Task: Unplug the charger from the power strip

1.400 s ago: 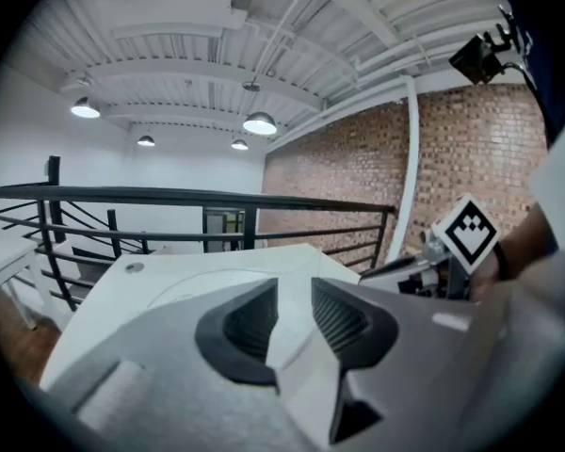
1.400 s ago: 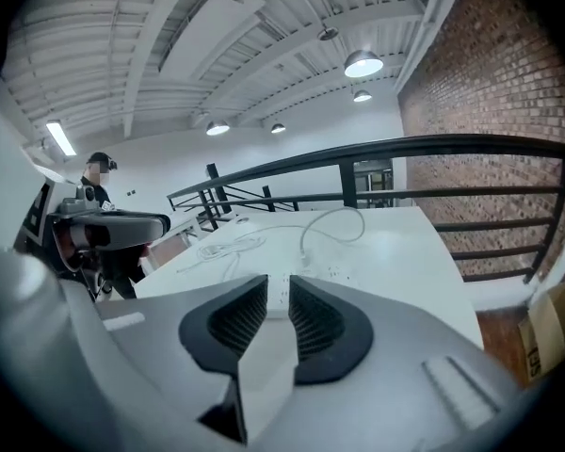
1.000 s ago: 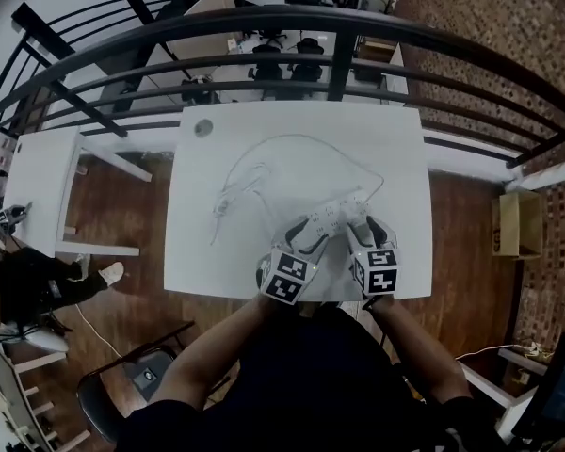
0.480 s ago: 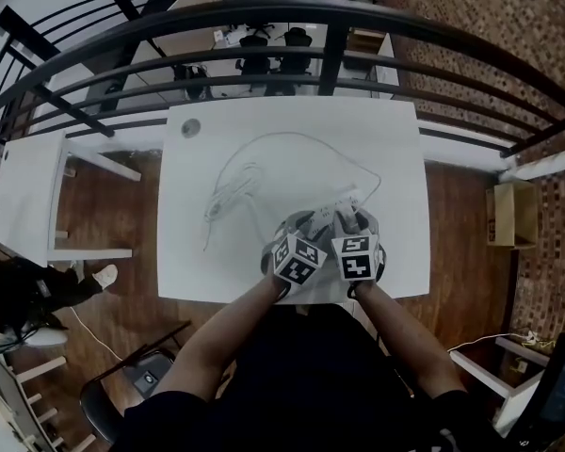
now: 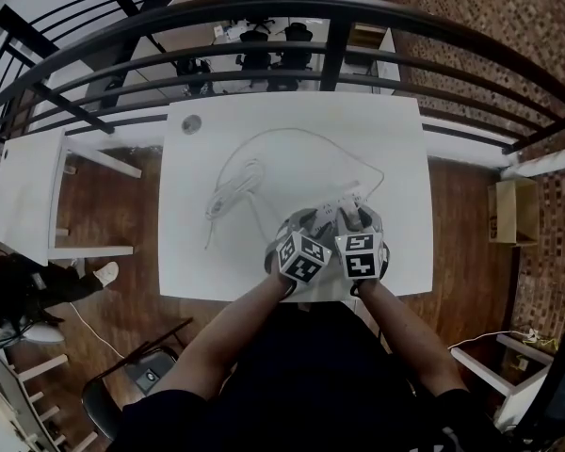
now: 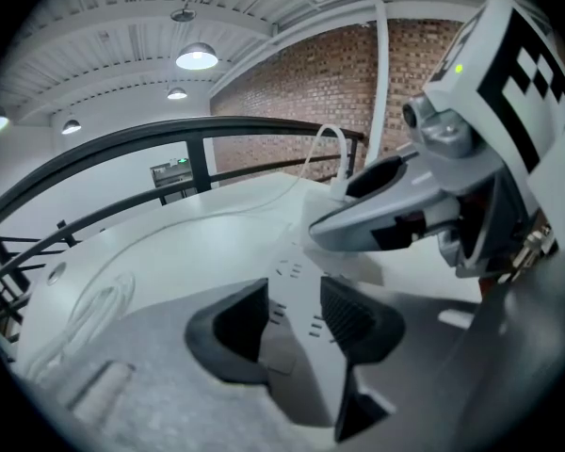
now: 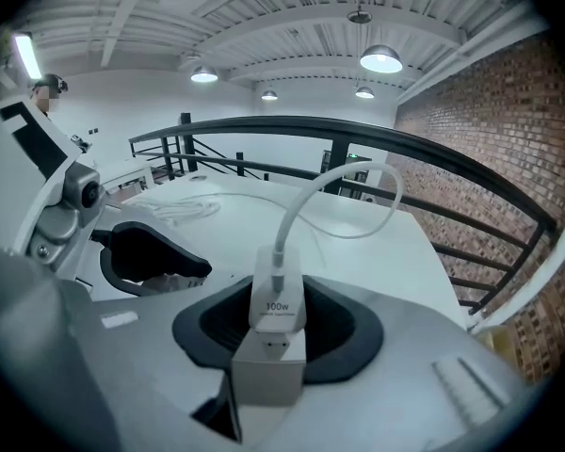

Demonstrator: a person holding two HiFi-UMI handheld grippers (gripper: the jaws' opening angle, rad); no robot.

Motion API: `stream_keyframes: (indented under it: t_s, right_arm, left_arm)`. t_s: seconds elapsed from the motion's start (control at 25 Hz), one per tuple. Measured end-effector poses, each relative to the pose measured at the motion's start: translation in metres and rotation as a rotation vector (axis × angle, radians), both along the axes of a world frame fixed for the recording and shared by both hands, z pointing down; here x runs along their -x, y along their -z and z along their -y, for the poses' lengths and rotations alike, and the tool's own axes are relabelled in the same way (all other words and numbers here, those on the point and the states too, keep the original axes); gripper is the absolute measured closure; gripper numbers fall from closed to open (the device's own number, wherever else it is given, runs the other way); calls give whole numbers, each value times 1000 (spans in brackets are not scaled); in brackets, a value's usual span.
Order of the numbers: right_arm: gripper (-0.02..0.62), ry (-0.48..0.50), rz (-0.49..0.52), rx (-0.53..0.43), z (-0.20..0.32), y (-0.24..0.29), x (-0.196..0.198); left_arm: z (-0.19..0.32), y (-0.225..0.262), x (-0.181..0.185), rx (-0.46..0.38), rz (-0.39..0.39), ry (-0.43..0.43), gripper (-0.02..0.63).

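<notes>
Fingers (image 7: 341,332) closing: right gripper (image 7: 278,326) on charger (image 7: 277,301), left gripper (image 6: 295,322) on power strip (image 6: 292,276)

Bench (image 5: 292,125), power strip (image 6: 299,320), charger (image 7: 277,301), cable (image 5: 234,185): all white. Marker cubes (image 5: 301,257) black-and-white squares. Railing (image 5: 264,15) black; brick wall (image 7: 480,121) red-brown.

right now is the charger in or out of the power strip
In: the charger sits flush on the power strip, with no prongs showing between them.

The charger (image 7: 276,304) is smooth white plastic with a slight gloss. The power strip (image 6: 294,295) and table (image 5: 358,121) are matt white and smooth. The floor (image 5: 122,196) appears to be wood boards, and the wall (image 7: 508,130) is rough brick.
</notes>
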State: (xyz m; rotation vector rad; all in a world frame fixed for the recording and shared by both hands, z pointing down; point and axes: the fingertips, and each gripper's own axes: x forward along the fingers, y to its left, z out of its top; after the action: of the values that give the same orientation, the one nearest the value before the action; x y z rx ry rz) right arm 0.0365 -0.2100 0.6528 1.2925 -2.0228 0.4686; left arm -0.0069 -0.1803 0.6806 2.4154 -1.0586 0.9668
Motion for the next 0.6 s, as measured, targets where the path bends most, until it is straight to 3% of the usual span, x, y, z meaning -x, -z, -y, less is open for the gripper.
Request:
stream_keyframes:
  t_s: [0.16, 0.36, 0.52, 0.6]
  right_arm:
    - [454, -6, 9, 0, 1, 3, 0]
    - [454, 17, 55, -89, 8, 36, 5]
    - [454, -10, 165, -32, 6, 36, -2]
    - [453, -30, 251, 4, 3, 40, -6]
  left_arm:
    - [0, 0, -1, 2, 2, 6, 428]
    - [2, -1, 0, -3, 1, 4, 428]
    - [1, -2, 1, 6, -10, -8, 428]
    - [-1, 1, -1, 36, -53, -21, 411]
